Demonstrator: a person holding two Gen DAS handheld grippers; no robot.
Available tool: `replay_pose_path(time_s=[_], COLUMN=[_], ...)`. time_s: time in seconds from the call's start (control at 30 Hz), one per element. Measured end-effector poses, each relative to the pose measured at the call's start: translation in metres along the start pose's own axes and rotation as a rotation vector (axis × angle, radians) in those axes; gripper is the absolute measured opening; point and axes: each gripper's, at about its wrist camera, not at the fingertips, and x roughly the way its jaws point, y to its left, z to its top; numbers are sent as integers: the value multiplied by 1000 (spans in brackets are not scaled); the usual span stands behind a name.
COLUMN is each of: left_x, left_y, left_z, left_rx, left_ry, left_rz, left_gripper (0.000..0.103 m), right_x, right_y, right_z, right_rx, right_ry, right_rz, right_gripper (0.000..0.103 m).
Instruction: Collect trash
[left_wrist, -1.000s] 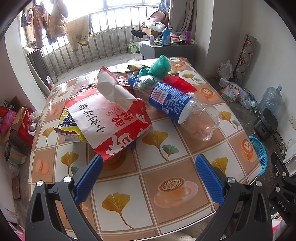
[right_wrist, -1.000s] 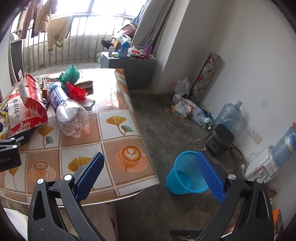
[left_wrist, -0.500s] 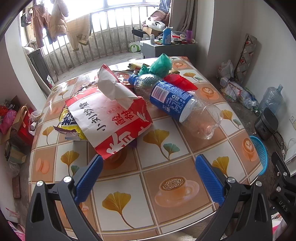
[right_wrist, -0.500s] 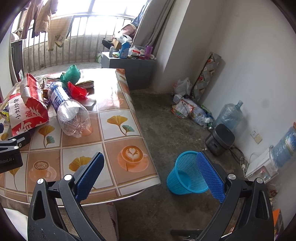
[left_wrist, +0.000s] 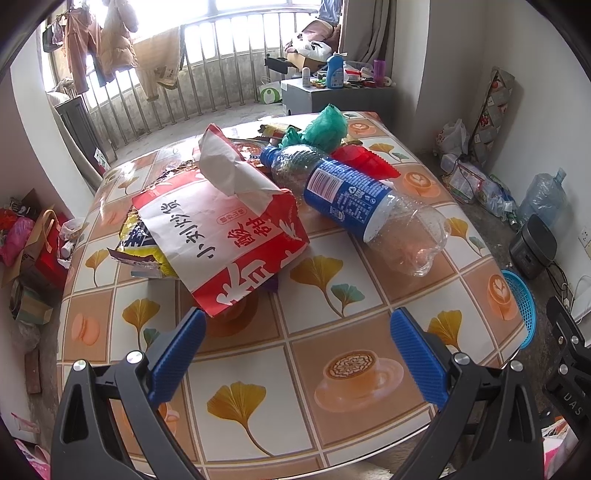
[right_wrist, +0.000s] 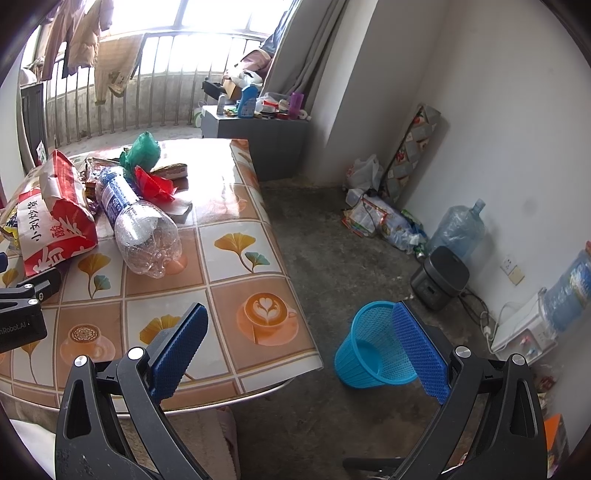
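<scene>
Change: the left wrist view is seen to have crept slightly closer to the trash pile over the last second — the red-and-white paper snack bag (left_wrist: 225, 236) now sits a little lower and larger in it; nothing on the table has been shifted.
Meaning for the task: an approach is judged to be under way; no item has yet been picked up.
Left gripper (left_wrist: 295, 350): jaws spread wide, nothing held, poised over the near edge of the tiled-pattern table (left_wrist: 332, 406), with its left pad close to the bag's near corner.
Right gripper (right_wrist: 299, 350): jaws spread wide, nothing held, hung over the table's near right corner and the floor beside it.
Trash location: piled toward the table's middle and far edge — the snack bag, a crushed clear plastic bottle with a blue label (left_wrist: 354, 203) lying on its side, a crumpled green plastic bag (left_wrist: 325, 125), a red plastic wrapper (left_wrist: 365, 162) and yellow foil packets (left_wrist: 147, 251) tucked under the snack bag.
Container: a blue mesh plastic wastebasket (right_wrist: 373, 347) stands on the floor just off the table's near right corner, tipped a little.
Contents: none visible; the basket's bottom appears bare.
Next move, as judged: the left jaws are to be closed on the bag's near corner.
</scene>
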Motion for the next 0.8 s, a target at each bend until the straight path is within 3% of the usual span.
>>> replay_pose_path(time_s=[0.4, 0.6, 0.8], left_x=[20, 17, 12], left_y=[24, 42, 70], left_z=[15, 31, 42], left_rx=[-17, -7, -18], left_ry=[26, -26, -68], left_rz=[-9, -10, -100], left_gripper=[97, 97, 97], right_x=[18, 21, 20], right_y=[9, 26, 48], right_z=[17, 41, 57], right_rx=[75, 72, 13], right_ry=[92, 117, 107], right_rz=[150, 256, 383], right_gripper=[95, 95, 95])
